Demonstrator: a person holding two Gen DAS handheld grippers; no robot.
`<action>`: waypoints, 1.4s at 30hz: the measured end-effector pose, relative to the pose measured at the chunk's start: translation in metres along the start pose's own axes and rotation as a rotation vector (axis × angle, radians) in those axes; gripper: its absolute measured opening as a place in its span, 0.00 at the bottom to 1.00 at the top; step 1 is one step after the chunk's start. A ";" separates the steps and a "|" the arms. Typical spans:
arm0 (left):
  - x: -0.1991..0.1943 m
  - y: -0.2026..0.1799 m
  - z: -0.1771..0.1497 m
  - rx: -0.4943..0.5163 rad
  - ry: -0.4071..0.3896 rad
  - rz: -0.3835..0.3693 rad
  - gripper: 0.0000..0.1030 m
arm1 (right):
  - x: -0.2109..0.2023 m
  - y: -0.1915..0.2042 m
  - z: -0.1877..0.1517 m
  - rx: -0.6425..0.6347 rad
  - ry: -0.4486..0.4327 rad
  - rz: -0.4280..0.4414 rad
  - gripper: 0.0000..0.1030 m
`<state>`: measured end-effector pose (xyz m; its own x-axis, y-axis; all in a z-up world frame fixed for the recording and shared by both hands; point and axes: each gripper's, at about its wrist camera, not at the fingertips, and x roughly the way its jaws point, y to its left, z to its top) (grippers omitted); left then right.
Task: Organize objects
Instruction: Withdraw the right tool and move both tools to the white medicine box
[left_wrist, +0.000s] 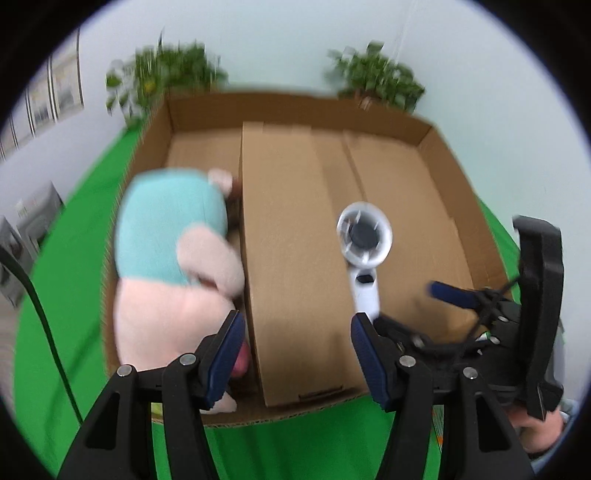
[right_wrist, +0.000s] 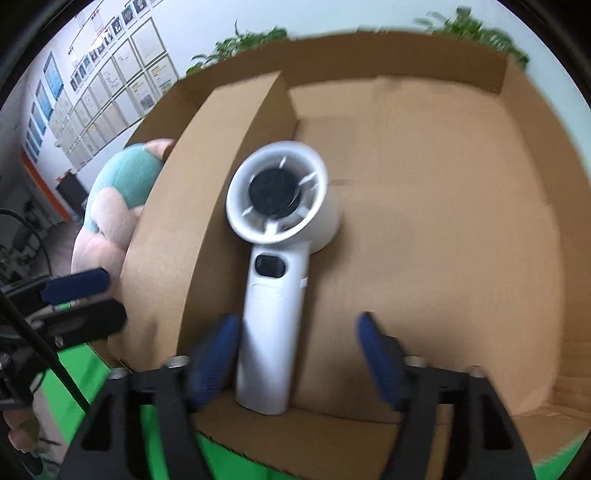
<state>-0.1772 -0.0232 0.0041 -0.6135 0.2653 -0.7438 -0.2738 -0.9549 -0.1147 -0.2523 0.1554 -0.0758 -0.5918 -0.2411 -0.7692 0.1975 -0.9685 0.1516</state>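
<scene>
A wide cardboard box (left_wrist: 295, 101) stands on the green surface, split by a tall cardboard divider (left_wrist: 291, 240). A pink plush toy in a teal top (left_wrist: 166, 240) fills the left compartment and sticks up above the rim. A white handheld fan (right_wrist: 277, 258) lies in the right compartment, its head next to the divider (right_wrist: 207, 184). My right gripper (right_wrist: 297, 362) is open around the fan's handle; the left pad is close beside it and the right pad stands well clear. My left gripper (left_wrist: 297, 354) hangs open over the divider's near end, next to the plush, with nothing held.
Green cloth (left_wrist: 74, 295) covers the table around the box. Two potted plants (left_wrist: 376, 77) stand behind the box against a pale wall. Framed papers (right_wrist: 110, 85) hang on the left wall. A black cable (left_wrist: 40, 314) runs down at the left.
</scene>
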 end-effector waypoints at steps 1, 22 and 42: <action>-0.010 -0.006 0.000 0.026 -0.052 0.035 0.66 | -0.009 0.001 -0.001 -0.015 -0.027 -0.030 0.97; -0.058 -0.051 -0.066 0.025 -0.144 -0.017 0.81 | -0.140 -0.013 -0.149 -0.100 -0.065 -0.023 0.99; 0.023 -0.089 -0.132 -0.063 0.214 -0.383 0.80 | -0.129 -0.006 -0.202 -0.107 0.033 0.029 0.65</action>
<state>-0.0693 0.0503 -0.0897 -0.3070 0.5743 -0.7589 -0.4018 -0.8011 -0.4437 -0.0188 0.2046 -0.1030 -0.5589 -0.2655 -0.7856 0.2975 -0.9485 0.1089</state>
